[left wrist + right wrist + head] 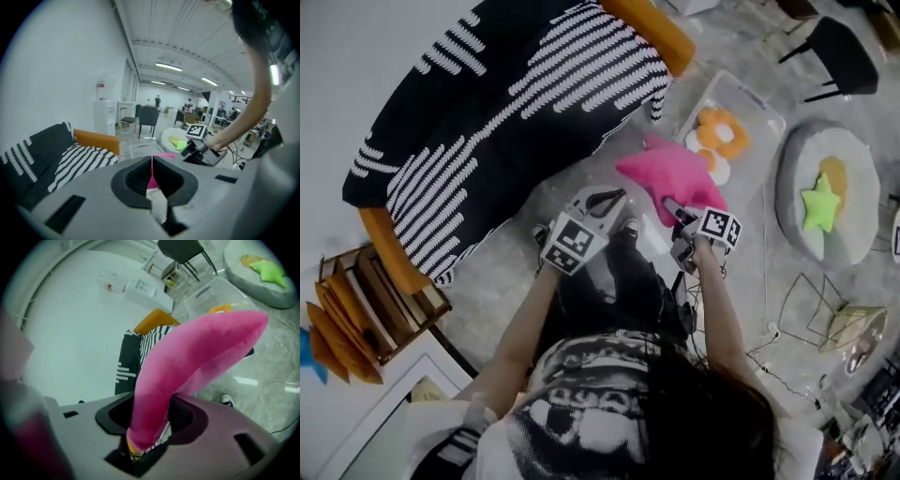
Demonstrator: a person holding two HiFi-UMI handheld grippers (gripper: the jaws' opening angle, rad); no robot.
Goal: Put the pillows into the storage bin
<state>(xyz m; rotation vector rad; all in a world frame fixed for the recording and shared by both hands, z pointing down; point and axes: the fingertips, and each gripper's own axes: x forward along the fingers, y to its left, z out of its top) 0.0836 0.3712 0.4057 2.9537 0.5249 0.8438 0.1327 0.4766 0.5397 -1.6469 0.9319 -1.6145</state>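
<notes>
Sofa (647, 23), orange, far left, draped with a black-and-white striped blanket (487, 103). Round grey cushion (853, 225) is seen on the floor at the right. Clear bin (750, 98) is set on the floor between sofa and cushion, open at the top.

Pink pillow (670, 173) is held up off the floor, just near-left of the bin; its far edge overlaps the bin's near corner in the head view. Orange-and-white flower pillow (722, 133) is already lying inside the bin. Green star pillow (820, 203) is lying on the grey cushion, well apart from the bin.

Right gripper (680, 214): jaws clamped on one arm of the pink pillow, the rest sticking out past them. Left gripper (605, 199): jaws closed together, nothing gripped, held just left of the pink pillow.
</notes>
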